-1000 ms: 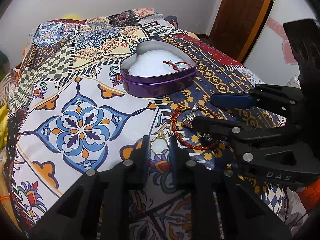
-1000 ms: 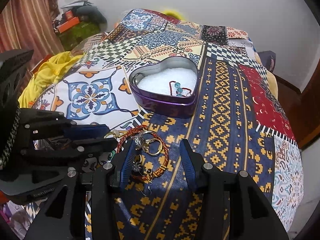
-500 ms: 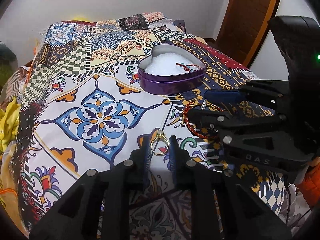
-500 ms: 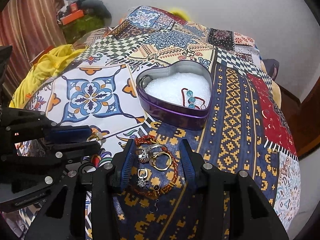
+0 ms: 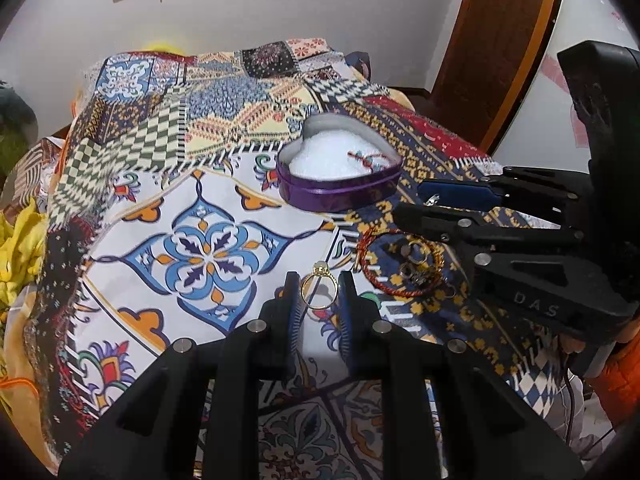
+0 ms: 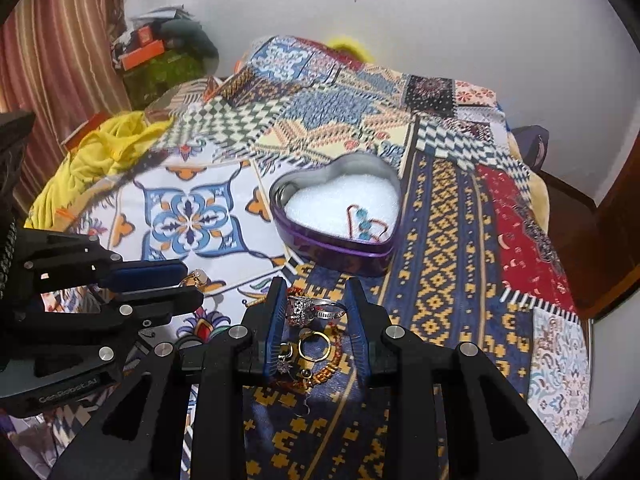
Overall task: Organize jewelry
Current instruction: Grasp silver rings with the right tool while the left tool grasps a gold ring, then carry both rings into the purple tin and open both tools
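Tin (image 5: 340,196) beyond tongs (image 5: 319,296) gripping ring (image 5: 319,289)

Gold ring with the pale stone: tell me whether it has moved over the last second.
Yes. The gold ring with the pale stone, clamped in the left gripper, lifted away from the red cord bracelet.

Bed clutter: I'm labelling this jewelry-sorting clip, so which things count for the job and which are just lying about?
Job:
- gold ring in left gripper
- silver ring in right gripper
- heart tin
- beaded bracelet inside it
- red cord bracelet

Lying about:
- yellow cloth
- patchwork bedspread
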Demonstrator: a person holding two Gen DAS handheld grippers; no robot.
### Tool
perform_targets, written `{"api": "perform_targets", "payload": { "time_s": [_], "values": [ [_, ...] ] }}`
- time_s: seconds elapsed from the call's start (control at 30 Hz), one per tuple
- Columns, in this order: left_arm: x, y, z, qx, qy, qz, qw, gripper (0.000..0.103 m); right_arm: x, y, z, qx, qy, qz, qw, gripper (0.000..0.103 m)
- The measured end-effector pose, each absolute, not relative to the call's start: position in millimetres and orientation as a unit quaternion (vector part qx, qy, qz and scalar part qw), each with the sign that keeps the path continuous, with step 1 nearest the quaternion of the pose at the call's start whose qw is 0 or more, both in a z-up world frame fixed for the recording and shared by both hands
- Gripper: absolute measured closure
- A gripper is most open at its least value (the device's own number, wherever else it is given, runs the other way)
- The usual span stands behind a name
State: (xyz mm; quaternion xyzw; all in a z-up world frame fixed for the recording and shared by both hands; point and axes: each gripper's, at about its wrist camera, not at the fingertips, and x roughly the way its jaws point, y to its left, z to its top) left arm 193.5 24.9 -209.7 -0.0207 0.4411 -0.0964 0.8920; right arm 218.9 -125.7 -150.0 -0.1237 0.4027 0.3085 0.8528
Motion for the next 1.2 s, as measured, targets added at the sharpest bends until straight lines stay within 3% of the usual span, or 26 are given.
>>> {"api": "perform_targets", "payload": {
  "time_s": [0.67,1.2],
  "values": [
    [220,24,-169,-0.009,0.396,-0.089,0.914,0.085,233,-142,-106,-0.081,0.357,0.283,0.887,0.076],
    [267,21,-180,-0.031,0.407,-0.110,0.906,0.085,267,-134,-119,-0.066,0.373,0.278,0.883,0.076]
  ]
}}
